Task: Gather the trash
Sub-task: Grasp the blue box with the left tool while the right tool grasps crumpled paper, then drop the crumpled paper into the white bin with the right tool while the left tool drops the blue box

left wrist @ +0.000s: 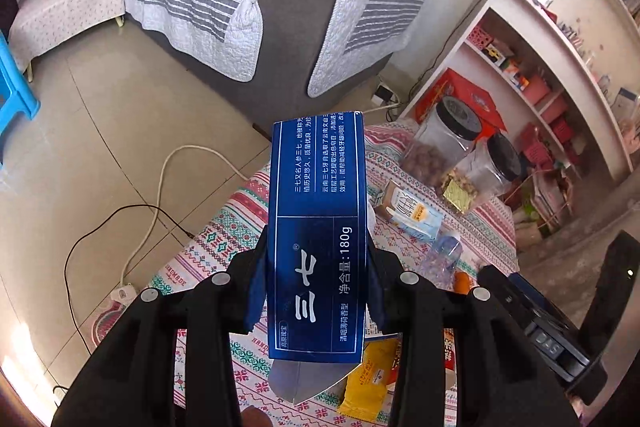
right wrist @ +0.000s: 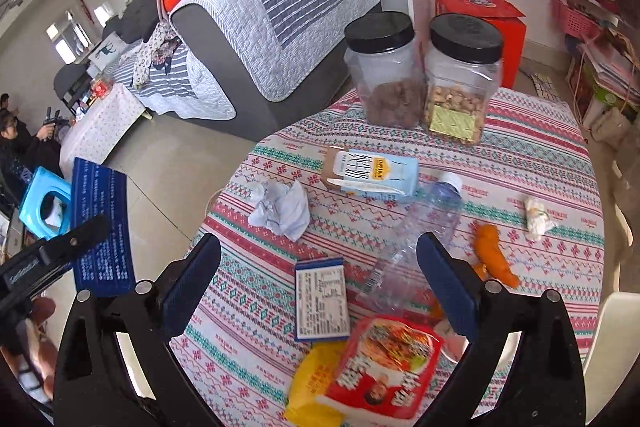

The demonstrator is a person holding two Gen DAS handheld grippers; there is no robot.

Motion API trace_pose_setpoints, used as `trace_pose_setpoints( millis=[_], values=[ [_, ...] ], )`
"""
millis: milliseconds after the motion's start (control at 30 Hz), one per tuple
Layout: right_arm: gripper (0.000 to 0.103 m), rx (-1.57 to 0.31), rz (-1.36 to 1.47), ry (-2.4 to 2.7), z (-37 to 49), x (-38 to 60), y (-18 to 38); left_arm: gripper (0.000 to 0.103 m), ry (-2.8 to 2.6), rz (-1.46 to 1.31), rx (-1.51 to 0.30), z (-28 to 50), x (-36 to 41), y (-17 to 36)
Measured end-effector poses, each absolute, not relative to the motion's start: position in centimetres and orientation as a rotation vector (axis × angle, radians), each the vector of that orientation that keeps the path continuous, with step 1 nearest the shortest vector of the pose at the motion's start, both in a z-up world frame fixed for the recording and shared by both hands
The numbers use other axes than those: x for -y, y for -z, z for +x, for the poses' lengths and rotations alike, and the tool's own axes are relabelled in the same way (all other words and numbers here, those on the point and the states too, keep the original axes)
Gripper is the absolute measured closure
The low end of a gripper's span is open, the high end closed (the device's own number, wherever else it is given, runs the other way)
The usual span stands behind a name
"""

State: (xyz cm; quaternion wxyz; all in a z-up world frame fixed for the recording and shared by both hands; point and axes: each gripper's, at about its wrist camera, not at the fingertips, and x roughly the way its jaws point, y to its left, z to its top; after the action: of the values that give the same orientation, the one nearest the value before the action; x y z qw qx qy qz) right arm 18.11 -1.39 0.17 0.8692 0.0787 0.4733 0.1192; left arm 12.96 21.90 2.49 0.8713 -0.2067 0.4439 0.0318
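Left gripper is clamped on a dark blue toothpaste box; pads press both long sides, box lifted clear of the table, pointing away from the camera, near flap hanging open. The right wrist view catches the same box from outside, at the far left edge off the table's side, over the floor.

Right gripper is wide open, nothing between its fingers, hovering above the patterned tablecloth.

Only the right wrist view shows most of the trash on the table:
- crumpled paper
- small flat blue-edged carton, label side up
- clear plastic bottle on its side, cap away from the camera
- red snack wrapper overlapping a yellow wrapper
- orange peel and a white wad further right

The milk carton lies beside the bottle cap; it is visible in both views. Two black-lidded jars stand upright at the far edge.

Left wrist view adds the floor cables and a power strip, hidden from the other camera.
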Motion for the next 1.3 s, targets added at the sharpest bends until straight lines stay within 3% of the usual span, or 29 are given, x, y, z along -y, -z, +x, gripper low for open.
trace_pose_setpoints(
  millis=[167, 533, 600, 667, 900, 1300],
  values=[
    [0.013, -1.077, 0.102, -0.250, 22.0, -3.9, 3.2, 0.063, -0.113, -0.497, -0.909, 12.5, -24.2, -2.6],
    [0.039, -1.233, 0.102, -0.179, 27.1, -7.7, 9.0, 0.063, -0.145, -0.475, -0.878, 12.1, -25.4, -3.4],
    [0.048, -1.243, 0.103, -0.182, 27.3, -7.8, 9.6, 0.063, -0.143, -0.474, -0.888, 12.2, -25.5, -3.2],
    [0.085, -1.265, 0.104, -0.208, 27.5, -8.0, 10.2, 0.063, -0.141, -0.479, -0.894, 12.2, -25.6, -3.0],
    [0.085, -1.212, 0.151, -0.239, 25.6, -6.5, 8.2, 0.063, -0.138, -0.485, -0.902, 12.5, -25.4, -2.8],
    [0.085, -0.997, 0.164, -0.217, 19.1, 0.8, -2.2, 0.063, -0.055, -0.434, -0.872, 12.7, -20.1, -3.8]
  ],
)
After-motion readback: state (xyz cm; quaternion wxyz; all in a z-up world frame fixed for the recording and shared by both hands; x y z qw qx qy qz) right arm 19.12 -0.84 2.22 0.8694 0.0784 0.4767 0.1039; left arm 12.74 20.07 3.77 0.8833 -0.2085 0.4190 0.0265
